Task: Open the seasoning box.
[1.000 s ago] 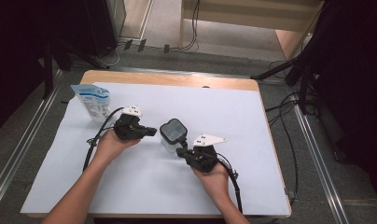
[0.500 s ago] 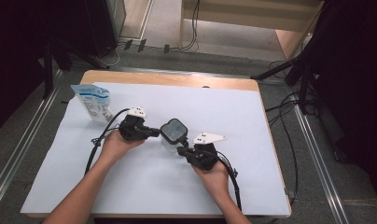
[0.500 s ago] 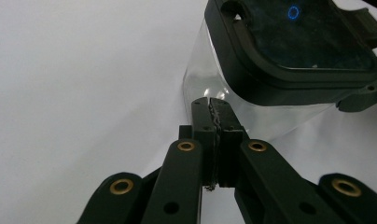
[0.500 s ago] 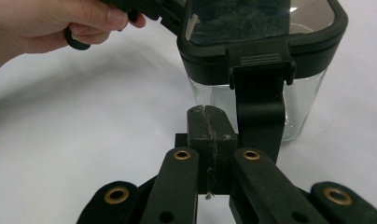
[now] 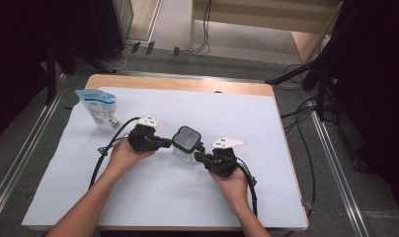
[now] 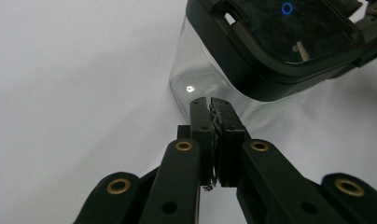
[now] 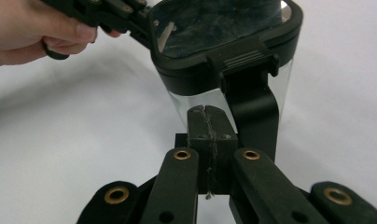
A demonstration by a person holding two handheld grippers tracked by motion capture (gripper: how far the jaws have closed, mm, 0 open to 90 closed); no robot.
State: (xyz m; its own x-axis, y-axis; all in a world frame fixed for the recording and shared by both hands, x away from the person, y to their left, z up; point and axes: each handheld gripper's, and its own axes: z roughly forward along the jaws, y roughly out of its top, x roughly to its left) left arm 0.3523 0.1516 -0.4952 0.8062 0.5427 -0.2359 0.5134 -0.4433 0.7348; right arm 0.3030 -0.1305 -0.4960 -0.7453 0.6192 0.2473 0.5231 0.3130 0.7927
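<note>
Container (image 5: 186,143): clear glossy plastic body, matt black lid; table cover (image 5: 163,197) matt white; pouch (image 5: 99,108) glossy plastic

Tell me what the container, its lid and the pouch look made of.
Container: clear, glossy plastic, or maybe glass; the table shows through its wall, with a bright glint. Lid: matte black plastic rim and latch around a dark see-through panel. Pouch: thin printed film, probably plastic, slightly crinkled.

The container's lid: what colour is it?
Black, over a clear body; the lid shows best in the right gripper view.
</note>
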